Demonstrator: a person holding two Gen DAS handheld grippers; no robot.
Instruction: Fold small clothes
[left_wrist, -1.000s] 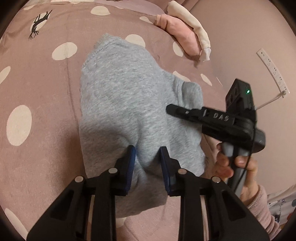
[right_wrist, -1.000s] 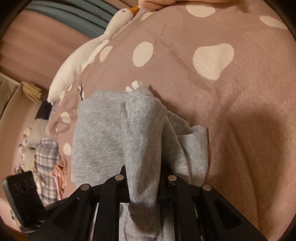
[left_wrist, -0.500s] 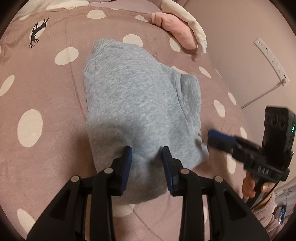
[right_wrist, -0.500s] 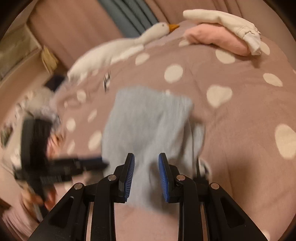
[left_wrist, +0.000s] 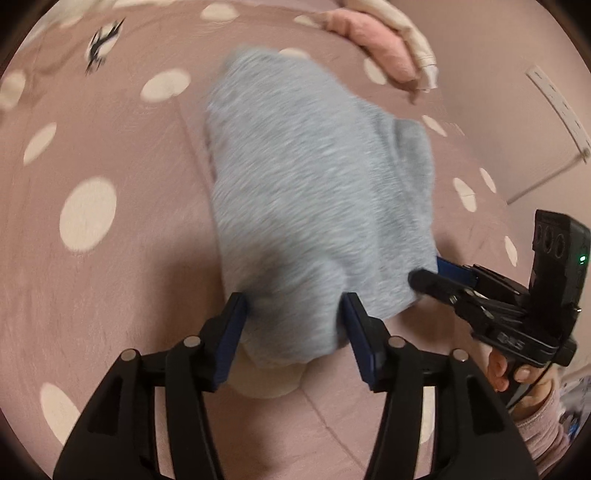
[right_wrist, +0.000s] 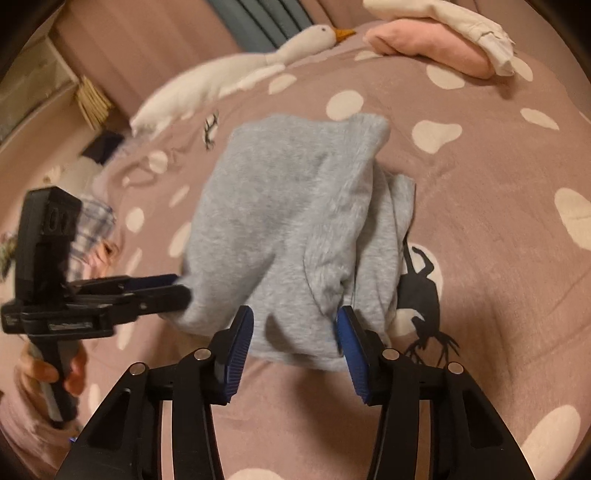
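The grey garment (left_wrist: 317, 206) lies folded into a thick bundle in the middle of the bed, on a dusty-pink bedspread (left_wrist: 110, 295) printed with cream spots. In the right wrist view its right side shows looser layers (right_wrist: 391, 236) spilling out beside the main fold, and its near edge covers part of a black animal print (right_wrist: 421, 295) on the cover.

The left tongs (left_wrist: 293, 328) stand wide open at the bundle's near edge, one blue pad on either side of the cloth; whether the pads touch it cannot be told, and nothing is clamped. The right tongs (right_wrist: 293, 334) are likewise spread wide at the near edge of the bundle (right_wrist: 280, 229), gripping nothing. In the left wrist view the right tongs (left_wrist: 430, 273) come in from the right, their tips at the bundle's near right corner.

At the far side of the bed lie a folded pink garment (right_wrist: 428, 48) with a cream one (right_wrist: 443, 18) on top, and a white goose toy (right_wrist: 236, 74) to the left of them.
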